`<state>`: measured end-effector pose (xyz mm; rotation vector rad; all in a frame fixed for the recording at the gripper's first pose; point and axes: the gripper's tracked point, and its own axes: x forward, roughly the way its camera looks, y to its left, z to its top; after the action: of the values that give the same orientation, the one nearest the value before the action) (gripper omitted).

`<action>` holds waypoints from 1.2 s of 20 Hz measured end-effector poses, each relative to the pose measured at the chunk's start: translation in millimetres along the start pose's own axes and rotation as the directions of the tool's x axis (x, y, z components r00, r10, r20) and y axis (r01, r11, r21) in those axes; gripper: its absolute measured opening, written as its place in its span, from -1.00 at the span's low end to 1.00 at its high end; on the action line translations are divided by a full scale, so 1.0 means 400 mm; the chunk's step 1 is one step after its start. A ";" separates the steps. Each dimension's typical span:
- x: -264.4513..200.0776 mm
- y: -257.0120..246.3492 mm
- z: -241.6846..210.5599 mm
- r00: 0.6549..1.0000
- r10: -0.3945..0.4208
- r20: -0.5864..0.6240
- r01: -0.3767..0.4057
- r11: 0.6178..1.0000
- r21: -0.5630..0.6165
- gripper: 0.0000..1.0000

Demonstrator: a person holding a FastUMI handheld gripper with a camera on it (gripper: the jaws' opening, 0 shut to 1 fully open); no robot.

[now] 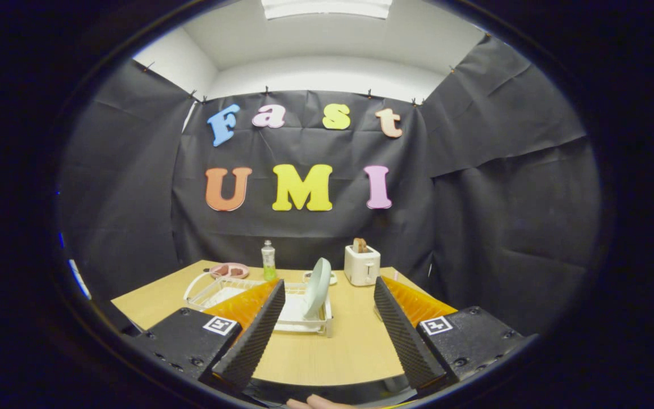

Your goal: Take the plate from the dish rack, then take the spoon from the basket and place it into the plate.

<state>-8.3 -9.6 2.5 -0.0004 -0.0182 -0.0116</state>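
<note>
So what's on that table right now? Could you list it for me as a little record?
surface: wooden table
dish rack: white, ahead of the fingers
plate: pale, standing on edge in the rack
behind the rack: bottle, toaster
gripper: fingers open, holding nothing
spoon and basket: cannot tell

The one camera rides on the tongs [327, 304] and looks forward along their two spread fingers, held low at the near edge of the surface [332, 346]. It faces the booth's back wall, level with a slight downward tilt. The dish rack [298, 318] stands near, just ahead; the toaster [361, 264] farther back.
</note>
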 end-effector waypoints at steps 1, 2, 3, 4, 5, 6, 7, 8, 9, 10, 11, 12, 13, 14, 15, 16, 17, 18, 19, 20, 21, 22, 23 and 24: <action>-0.001 -0.001 0.000 1.000 -0.003 0.001 0.003 1.000 -0.005 1.00; -0.003 -0.001 -0.003 1.000 -0.004 -0.001 0.004 1.000 -0.005 1.00; -0.004 -0.002 -0.002 1.000 -0.006 -0.003 0.006 1.000 -0.001 1.00; -0.004 -0.003 -0.002 1.000 -0.006 -0.005 0.006 1.000 0.004 1.00; -0.004 -0.002 0.001 1.000 -0.004 -0.005 0.004 1.000 0.009 1.00; -0.005 0.001 0.003 1.000 -0.003 -0.004 0.003 1.000 0.010 1.00; -0.006 0.000 0.006 1.000 -0.005 -0.003 0.006 1.000 0.007 1.00; -0.006 -0.001 0.008 1.000 -0.007 -0.002 0.007 1.000 0.000 1.00; -0.007 -0.003 0.013 1.000 -0.010 -0.001 0.010 1.000 -0.007 1.00; -0.002 -0.006 0.018 1.000 -0.014 -0.002 0.014 1.000 -0.012 1.00; 0.004 -0.005 0.027 1.000 -0.011 -0.006 0.011 1.000 -0.015 1.00; 0.012 -0.002 0.034 1.000 -0.004 -0.012 0.004 1.000 -0.013 1.00; 0.023 -0.002 0.043 1.000 0.000 -0.022 0.000 1.000 -0.009 1.00; 0.040 -0.007 0.045 0.999 0.000 -0.040 0.000 1.000 -0.007 1.00; 0.059 -0.012 0.050 0.998 -0.007 -0.060 0.006 1.000 -0.009 1.00; 0.080 -0.019 0.052 0.996 -0.014 -0.085 0.013 1.000 -0.014 1.00; 0.102 -0.025 0.055 0.994 -0.020 -0.105 0.018 1.000 -0.019 1.00; 0.125 -0.027 0.059 0.991 -0.024 -0.128 0.021 1.000 -0.021 1.00; 0.149 -0.032 0.062 0.988 -0.027 -0.149 0.024 0.999 -0.022 1.00; 0.176 -0.036 0.063 0.985 -0.031 -0.171 0.028 0.999 -0.022 1.00; 0.207 -0.040 0.063 0.980 -0.036 -0.194 0.032 0.999 -0.021 1.00; 0.239 -0.038 0.057 0.974 -0.032 -0.223 0.029 0.999 -0.018 1.00; 0.272 -0.032 0.055 0.968 -0.021 -0.252 0.018 1.000 -0.015 1.00; 0.307 -0.024 0.054 0.961 -0.008 -0.276 0.004 1.000 -0.012 1.00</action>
<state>114.1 -20.6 26.4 -0.0101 0.2618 -0.0178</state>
